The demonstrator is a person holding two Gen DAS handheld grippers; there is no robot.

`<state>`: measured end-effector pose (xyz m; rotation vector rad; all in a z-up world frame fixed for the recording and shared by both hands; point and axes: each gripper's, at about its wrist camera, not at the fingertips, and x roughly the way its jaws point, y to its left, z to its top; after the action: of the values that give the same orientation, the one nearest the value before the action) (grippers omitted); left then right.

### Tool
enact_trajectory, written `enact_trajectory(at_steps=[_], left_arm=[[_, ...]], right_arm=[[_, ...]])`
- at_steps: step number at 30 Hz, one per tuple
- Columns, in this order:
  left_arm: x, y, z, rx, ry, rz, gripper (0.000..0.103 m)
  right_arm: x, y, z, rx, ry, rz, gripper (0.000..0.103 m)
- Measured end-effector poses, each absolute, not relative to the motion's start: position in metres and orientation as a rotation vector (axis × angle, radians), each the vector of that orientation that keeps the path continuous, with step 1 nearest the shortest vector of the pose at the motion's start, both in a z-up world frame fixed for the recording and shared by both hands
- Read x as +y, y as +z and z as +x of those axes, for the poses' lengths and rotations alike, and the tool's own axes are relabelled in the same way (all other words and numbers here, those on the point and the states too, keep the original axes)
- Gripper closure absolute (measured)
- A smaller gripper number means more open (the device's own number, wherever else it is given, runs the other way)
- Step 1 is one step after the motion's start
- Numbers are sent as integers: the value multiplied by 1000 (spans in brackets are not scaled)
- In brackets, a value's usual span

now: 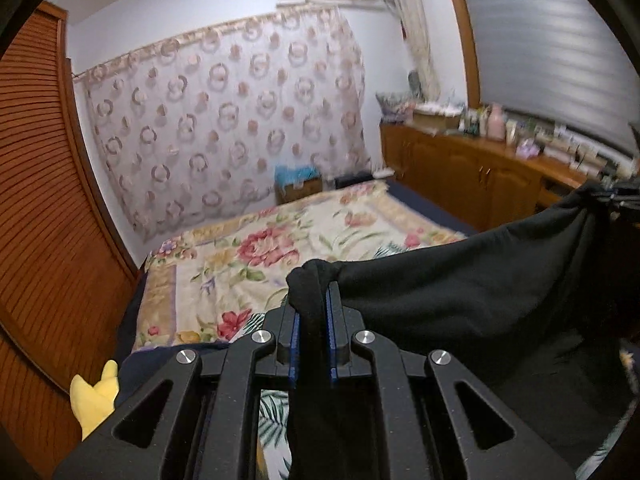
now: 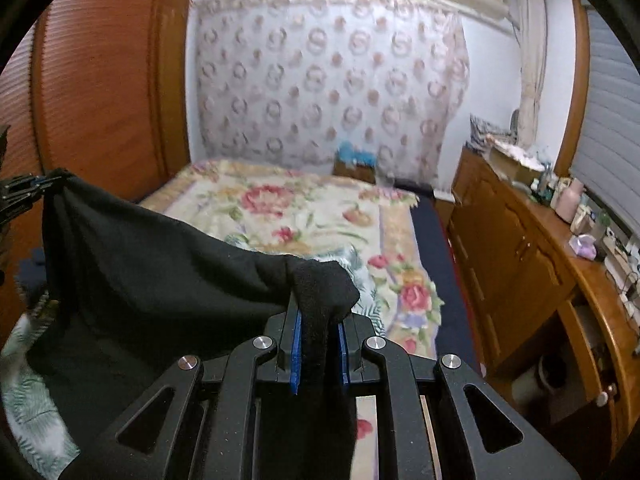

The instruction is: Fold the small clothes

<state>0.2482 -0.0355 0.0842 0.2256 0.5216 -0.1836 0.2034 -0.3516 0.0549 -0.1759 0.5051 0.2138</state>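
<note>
Gripping one bunched corner of the black garment (image 1: pixel 460 280), left gripper (image 1: pixel 313 308) jaws are clamping tight; cloth is hanging stretched in air above the bed (image 1: pixel 224 264), over its near edge; right gripper (image 2: pixel 319 316) jaws are pinching the other corner, closed on fabric.

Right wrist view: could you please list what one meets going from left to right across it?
Left tool → black garment → right tool → floral bedspread → wooden cabinet.
</note>
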Motion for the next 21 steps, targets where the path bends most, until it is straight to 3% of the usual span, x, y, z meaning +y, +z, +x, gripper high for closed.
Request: enact_trajectory(at_steps=[7,14,16,19,21], left_arm=[[-45,53,298,602,-176,241,92],[-54,30,334,665,-188,246,90],[-56,24,341,694,-195,247,84],[-53,24,340,707,-205,206,71],[-53,29,327,705,-244,178,53]], right_arm=[[-361,67,275,591,181,-138,89],[-372,64,263,650,171,-100,89],[-372,61,267,664,172,-88,89],[-372,56,274,682,162,-72,79],[-373,55,274,684,158,-61,67]])
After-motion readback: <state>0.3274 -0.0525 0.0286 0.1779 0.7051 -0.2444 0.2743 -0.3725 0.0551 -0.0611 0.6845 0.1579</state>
